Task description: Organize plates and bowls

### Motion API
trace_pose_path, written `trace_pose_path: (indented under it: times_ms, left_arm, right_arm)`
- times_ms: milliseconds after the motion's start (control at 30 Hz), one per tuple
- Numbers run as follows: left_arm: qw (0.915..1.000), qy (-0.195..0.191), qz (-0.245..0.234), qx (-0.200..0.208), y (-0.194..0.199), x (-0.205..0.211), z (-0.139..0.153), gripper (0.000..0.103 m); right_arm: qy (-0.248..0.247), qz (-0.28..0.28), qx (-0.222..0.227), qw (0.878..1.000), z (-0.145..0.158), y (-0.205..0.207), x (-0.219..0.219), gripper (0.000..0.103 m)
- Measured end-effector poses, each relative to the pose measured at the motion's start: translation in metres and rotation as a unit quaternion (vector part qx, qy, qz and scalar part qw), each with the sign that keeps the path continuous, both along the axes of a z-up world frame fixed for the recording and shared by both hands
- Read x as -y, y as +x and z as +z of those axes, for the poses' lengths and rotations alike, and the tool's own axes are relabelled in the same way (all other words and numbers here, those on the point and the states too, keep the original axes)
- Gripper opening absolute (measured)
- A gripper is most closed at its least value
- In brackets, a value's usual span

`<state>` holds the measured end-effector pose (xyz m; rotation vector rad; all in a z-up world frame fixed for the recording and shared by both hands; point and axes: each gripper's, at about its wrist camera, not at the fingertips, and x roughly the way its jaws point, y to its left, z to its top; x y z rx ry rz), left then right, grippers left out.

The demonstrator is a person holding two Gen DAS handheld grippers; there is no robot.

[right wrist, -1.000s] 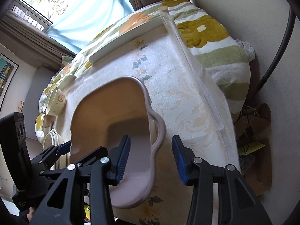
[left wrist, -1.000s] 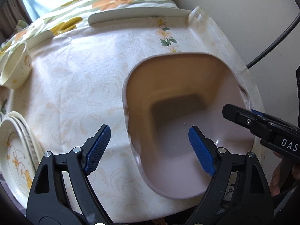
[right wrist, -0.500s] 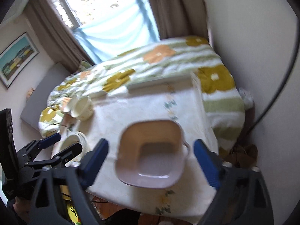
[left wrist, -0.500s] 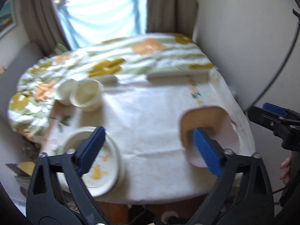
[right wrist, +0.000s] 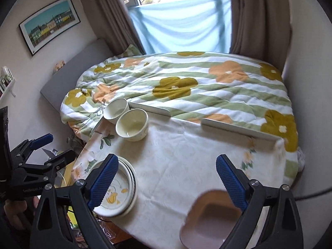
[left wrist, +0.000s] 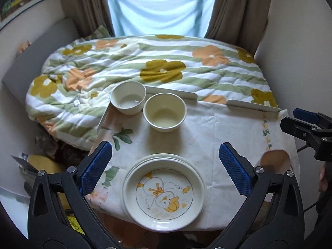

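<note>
Soft window (left wrist: 159, 6) daylight, fisheye-warped edges

White lettering runs along the black body of the left gripper (right wrist: 53, 152) in the right wrist view, too blurred to read. A yellow package (left wrist: 75, 225) under the table edge bears dark print, only partly visible and unreadable.

A flowered quilt (left wrist: 157, 66) fills the middle of the frame, behind a pale tablecloth (left wrist: 207, 132). Brown curtains (left wrist: 87, 6) flank a blue sheet (left wrist: 161, 6) at top centre. A framed picture (right wrist: 49, 23) hangs upper left.
</note>
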<state>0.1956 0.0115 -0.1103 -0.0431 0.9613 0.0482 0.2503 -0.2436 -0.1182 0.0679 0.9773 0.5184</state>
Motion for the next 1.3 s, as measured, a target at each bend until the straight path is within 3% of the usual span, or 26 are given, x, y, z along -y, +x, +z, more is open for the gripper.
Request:
trace_pose_path:
  times_ms: [400,533,633,733,800,933,1067,1167,1300]
  left_arm:
    - [0.9899,-0.084,0.039,-0.107,0.121,-0.086,-0.087,0.102]
    - [0.9838,-0.104,0.04,-0.141,0.146,-0.091,-0.126,0.101]
    - [0.9796,-0.113,0.034,-0.163,0.161,-0.09,-0.152,0.088]
    - [0.9765,-0.117,0.031,-0.179,0.17,-0.089,-0.17,0.072]
    - [0.9756,-0.12,0.031,-0.181,0.175,-0.089,-0.176,0.06]
    - [0.9752,-0.121,0.033,-0.182,0.178,-0.087,-0.183,0.051]
    - [0.9749,-0.12,0.027,-0.186,0.181,-0.083,-0.185,0.029]
    - [0.9764,-0.116,0.02,-0.181,0.182,-0.078,-0.186,0.021]
    - [0.9788,-0.108,0.013,-0.173,0.181,-0.072,-0.182,0.02]
  right_arm:
    - [-0.001,0.026,-0.1,0.995,-0.076,0.112,-0.101,0.092]
    - [-0.011,0.018,-0.129,0.991,-0.108,0.135,-0.122,0.075]
    - [-0.022,0.013,-0.15,0.988,-0.131,0.146,-0.133,0.062]
    - [-0.025,0.01,-0.171,0.985,-0.15,0.152,-0.14,0.055]
    - [-0.025,0.008,-0.18,0.983,-0.158,0.155,-0.141,0.052]
    - [-0.021,0.011,-0.19,0.982,-0.167,0.158,-0.145,0.043]
    - [-0.013,0.017,-0.195,0.981,-0.171,0.157,-0.15,0.032]
    - [-0.009,0.019,-0.199,0.98,-0.174,0.156,-0.153,0.016]
    - [-0.014,0.017,-0.195,0.98,-0.175,0.156,-0.154,0.013]
